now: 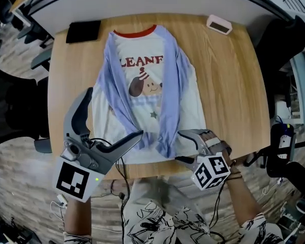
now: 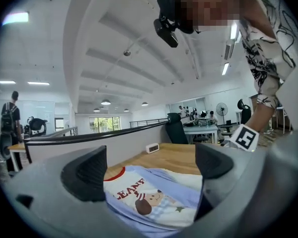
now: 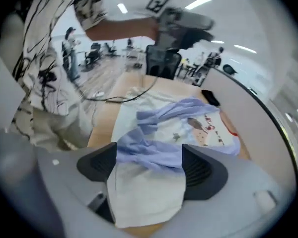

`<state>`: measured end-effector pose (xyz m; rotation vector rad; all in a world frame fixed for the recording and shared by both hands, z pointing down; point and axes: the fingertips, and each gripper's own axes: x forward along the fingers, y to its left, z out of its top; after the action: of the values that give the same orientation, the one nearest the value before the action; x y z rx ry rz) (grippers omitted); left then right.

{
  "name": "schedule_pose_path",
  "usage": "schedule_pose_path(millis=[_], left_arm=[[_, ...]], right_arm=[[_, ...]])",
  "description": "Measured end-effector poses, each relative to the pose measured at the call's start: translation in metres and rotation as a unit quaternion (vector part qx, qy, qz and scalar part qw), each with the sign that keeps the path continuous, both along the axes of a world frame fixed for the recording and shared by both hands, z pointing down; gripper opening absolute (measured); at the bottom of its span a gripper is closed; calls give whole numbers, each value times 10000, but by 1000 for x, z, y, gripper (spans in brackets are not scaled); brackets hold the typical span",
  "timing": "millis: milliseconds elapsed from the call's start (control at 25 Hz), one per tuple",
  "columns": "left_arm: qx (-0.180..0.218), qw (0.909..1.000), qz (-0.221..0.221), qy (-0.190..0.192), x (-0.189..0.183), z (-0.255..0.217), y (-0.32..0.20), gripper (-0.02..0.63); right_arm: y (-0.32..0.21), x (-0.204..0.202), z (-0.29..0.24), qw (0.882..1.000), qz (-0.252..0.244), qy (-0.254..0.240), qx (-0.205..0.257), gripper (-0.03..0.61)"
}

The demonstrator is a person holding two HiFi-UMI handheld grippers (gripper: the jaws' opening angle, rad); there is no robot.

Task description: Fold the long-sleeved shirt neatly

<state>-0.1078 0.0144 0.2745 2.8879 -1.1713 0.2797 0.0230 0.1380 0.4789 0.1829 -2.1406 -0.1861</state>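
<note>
The long-sleeved shirt lies flat on the wooden table, collar at the far side. It is white with a dog print, and both light-blue sleeves are folded inward, their cuffs meeting near the hem. My left gripper hangs open and empty above the shirt's near-left part; the shirt shows below its jaws. My right gripper is at the hem by the cuffs, jaws open. In the right gripper view the white hem and a blue cuff lie between its fingers, which do not pinch them.
A black flat object lies at the table's far left corner and a small white device at the far right. Cables hang past the near edge by the person's legs. Office chairs stand around the table.
</note>
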Motion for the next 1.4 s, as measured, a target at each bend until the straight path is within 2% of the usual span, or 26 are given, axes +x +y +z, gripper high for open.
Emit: schedule_pose_path(millis=[160, 280, 360, 440, 560, 600, 720, 800, 880, 1040, 1200, 1320, 1400], left_arm=[[65, 9988, -482, -39, -21, -30, 69, 549], [-75, 9967, -780, -196, -35, -28, 129, 548], [-215, 9941, -1009, -348, -45, -6, 160, 544], [-414, 9892, -1334, -454, -57, 28, 180, 540], [-714, 9775, -1916, -515, -79, 84, 191, 525], [-798, 9735, -2082, -518, -86, 102, 193, 520], [-1143, 9607, -2481, -487, -102, 155, 191, 500], [-1367, 9537, -2632, -491, -110, 183, 187, 494], [-1546, 9479, -2730, -551, -118, 205, 182, 461], [-1909, 9348, -2950, -526, -137, 236, 173, 417], [-2102, 9329, -2832, -736, -137, 257, 171, 396], [-2251, 9326, -2708, -796, -132, 271, 168, 351], [-2321, 9298, -2712, -900, -134, 278, 167, 319]], right_arm=[[-15, 14, -30, 9882, 1144, -1020, 16, 423], [-9, 34, -37, 9766, 1706, -1304, 82, 414], [-3, 52, -35, 9655, 2170, -1432, 102, 414], [1, 72, -31, 9477, 2725, -1656, 137, 416], [6, 92, -20, 9130, 3468, -2147, 28, 414], [10, 95, -13, 9061, 3619, -2190, -26, 414], [23, 105, 17, 8997, 3926, -1905, -30, 419], [30, 114, 33, 8883, 4225, -1800, 6, 420], [35, 119, 48, 8764, 4466, -1801, -81, 419], [30, 116, 69, 8718, 4597, -1682, -184, 417], [25, 131, 77, 8587, 4884, -1546, -130, 397], [24, 139, 87, 8596, 4941, -1298, -132, 339], [23, 138, 90, 8602, 4927, -1306, -167, 305]])
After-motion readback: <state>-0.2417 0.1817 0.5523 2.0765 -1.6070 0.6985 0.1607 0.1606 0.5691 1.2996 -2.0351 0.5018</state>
